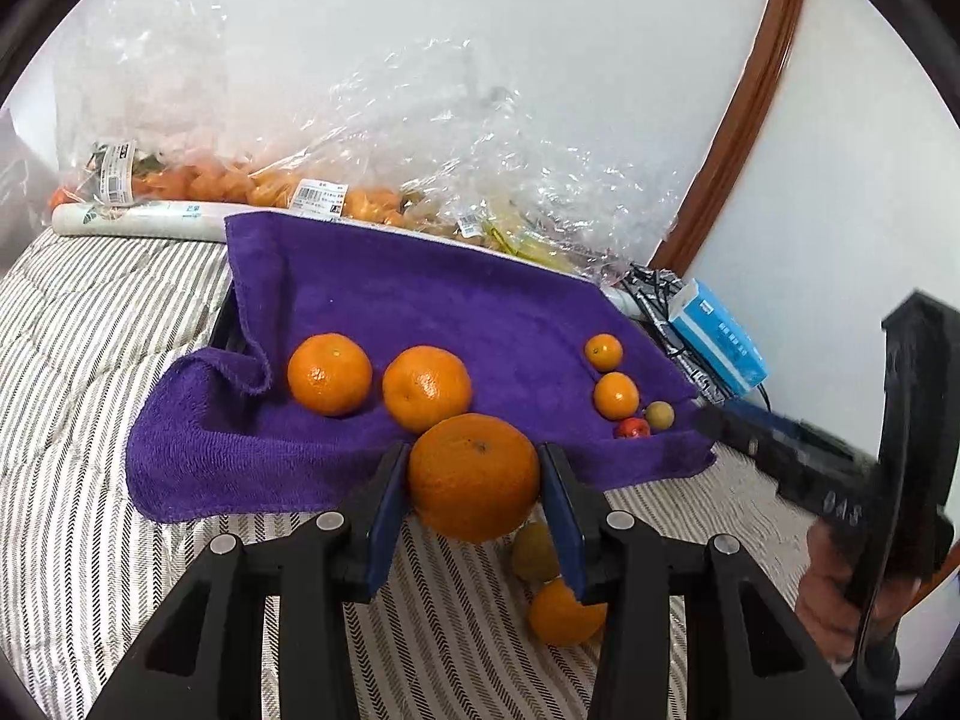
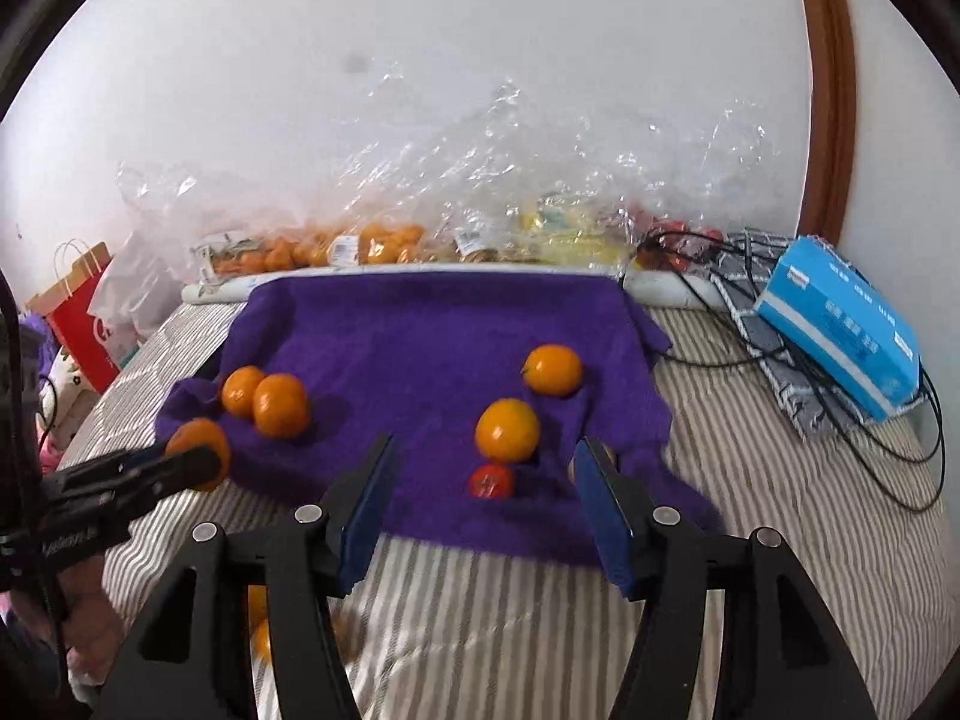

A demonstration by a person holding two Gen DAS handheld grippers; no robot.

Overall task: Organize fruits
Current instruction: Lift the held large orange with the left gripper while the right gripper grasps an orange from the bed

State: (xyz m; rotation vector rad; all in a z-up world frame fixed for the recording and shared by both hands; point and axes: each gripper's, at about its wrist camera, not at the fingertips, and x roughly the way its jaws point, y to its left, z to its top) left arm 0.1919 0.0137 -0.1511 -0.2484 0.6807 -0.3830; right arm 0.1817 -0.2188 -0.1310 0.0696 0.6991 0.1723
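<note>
A purple towel (image 1: pixel 390 300) (image 2: pixel 432 336) lies spread on the striped bed. My left gripper (image 1: pixel 474 450) (image 2: pixel 180 468) is shut on a large orange (image 1: pixel 474 480) (image 2: pixel 201 447) above the towel's near edge. Two more large oranges (image 1: pixel 329 373) (image 1: pixel 426 387) sit on the towel's left side. On its right lie two small oranges (image 2: pixel 552 369) (image 2: pixel 507 429), a red fruit (image 2: pixel 491 480) and a greenish fruit (image 1: pixel 660 415). My right gripper (image 2: pixel 487 447) (image 1: pixel 750 438) hovers open over the small fruits and holds nothing.
A greenish fruit (image 1: pixel 534 552) and an orange (image 1: pixel 564 612) lie on the striped bedding (image 1: pixel 90 480) under my left gripper. Clear plastic bags of fruit (image 2: pixel 372 246) line the wall. A blue box (image 2: pixel 840 324) and black cables (image 2: pixel 870 468) are on the right, a red paper bag (image 2: pixel 78 312) far left.
</note>
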